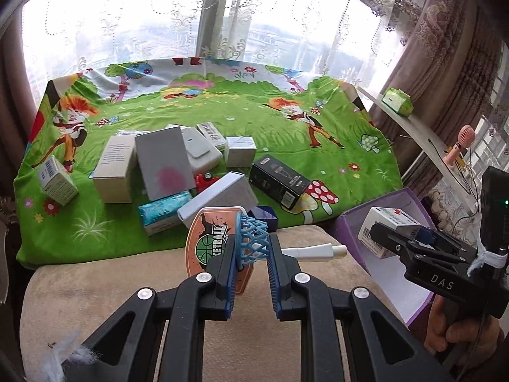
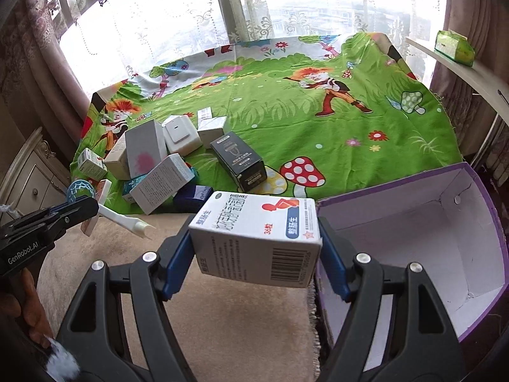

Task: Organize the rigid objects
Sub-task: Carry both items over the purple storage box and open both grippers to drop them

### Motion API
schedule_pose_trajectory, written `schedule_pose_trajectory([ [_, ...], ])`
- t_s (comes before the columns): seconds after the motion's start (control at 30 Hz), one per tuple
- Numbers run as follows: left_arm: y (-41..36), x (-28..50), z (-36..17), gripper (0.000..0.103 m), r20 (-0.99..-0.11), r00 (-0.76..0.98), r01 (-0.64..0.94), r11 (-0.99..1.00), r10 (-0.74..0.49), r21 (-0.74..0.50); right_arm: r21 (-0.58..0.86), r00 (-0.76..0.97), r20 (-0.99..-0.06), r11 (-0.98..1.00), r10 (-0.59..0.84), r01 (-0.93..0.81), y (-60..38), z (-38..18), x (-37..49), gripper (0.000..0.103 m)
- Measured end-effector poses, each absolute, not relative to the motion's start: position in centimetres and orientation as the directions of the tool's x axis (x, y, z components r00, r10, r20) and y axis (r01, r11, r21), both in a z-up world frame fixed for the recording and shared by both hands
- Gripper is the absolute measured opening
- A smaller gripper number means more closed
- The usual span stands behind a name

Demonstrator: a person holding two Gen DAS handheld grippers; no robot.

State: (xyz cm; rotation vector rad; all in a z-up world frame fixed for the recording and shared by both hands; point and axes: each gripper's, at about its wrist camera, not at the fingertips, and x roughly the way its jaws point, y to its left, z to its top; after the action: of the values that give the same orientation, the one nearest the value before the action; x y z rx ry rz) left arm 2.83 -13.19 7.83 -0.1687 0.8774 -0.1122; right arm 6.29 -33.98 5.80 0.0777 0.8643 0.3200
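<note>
**Both grippers loaded at the edge of the cartoon cloth**

Ahead of both tools spreads the green cartoon cloth, with a beige cushion beneath the fingers. To the right of the right gripper stands the purple box, open-topped with a white interior; its near corner sits just beside the right-hand finger.

Ahead and left of the right gripper, a pile of cartons lies on the cloth, with a black carton at its right edge, straight ahead of the fingers.

The right gripper pinches a white medicine carton across its width, barcode face toward the camera, held above the cushion and just left of the purple box's wall.

The left gripper is closed on a toy basketball hoop: the blue net sits between the two pads, the orange backboard lies against the outside of the left finger, and a white stem juts rightward past the right finger. The pile lies directly ahead of this gripper.
</note>
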Motion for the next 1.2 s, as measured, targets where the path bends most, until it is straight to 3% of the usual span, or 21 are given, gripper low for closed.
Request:
schedule_pose_trajectory([
  [0.53,-27.0,5.2,7.2,0.018,-0.784,0.532,0.331,0.931,-0.319,-0.154,0.172,0.667,-0.736,0.985,0.121,0.011,-45.8,6.3,6.3,0.075],
  [0.7,-29.6,5.8,6.7,0.021,-0.785,0.486,0.400,0.897,-0.384,-0.191,0.159,0.665,-0.742,0.986,0.081,0.058,-47.1,6.2,6.4,0.077],
  [0.77,-29.9,5.9,6.7,0.030,-0.782,0.478,0.409,0.889,-0.399,-0.204,0.158,0.666,-0.743,0.985,0.070,0.073,-47.5,6.1,6.4,0.078],
  [0.83,-29.9,5.7,7.0,0.060,-0.773,0.489,0.410,0.889,-0.404,-0.205,0.153,0.669,-0.741,0.985,0.060,0.081,-47.8,6.2,6.3,0.082],
  [0.9,-29.5,5.6,7.3,0.072,-0.757,0.515,0.397,0.895,-0.401,-0.204,0.140,0.672,-0.739,0.987,0.047,0.085,-47.7,6.3,6.3,0.088],
  [1.2,-25.7,5.7,7.9,0.072,-0.718,0.591,0.303,0.926,-0.367,-0.225,0.117,0.680,-0.732,0.991,0.043,0.065,-46.7,6.7,6.3,0.094],
])
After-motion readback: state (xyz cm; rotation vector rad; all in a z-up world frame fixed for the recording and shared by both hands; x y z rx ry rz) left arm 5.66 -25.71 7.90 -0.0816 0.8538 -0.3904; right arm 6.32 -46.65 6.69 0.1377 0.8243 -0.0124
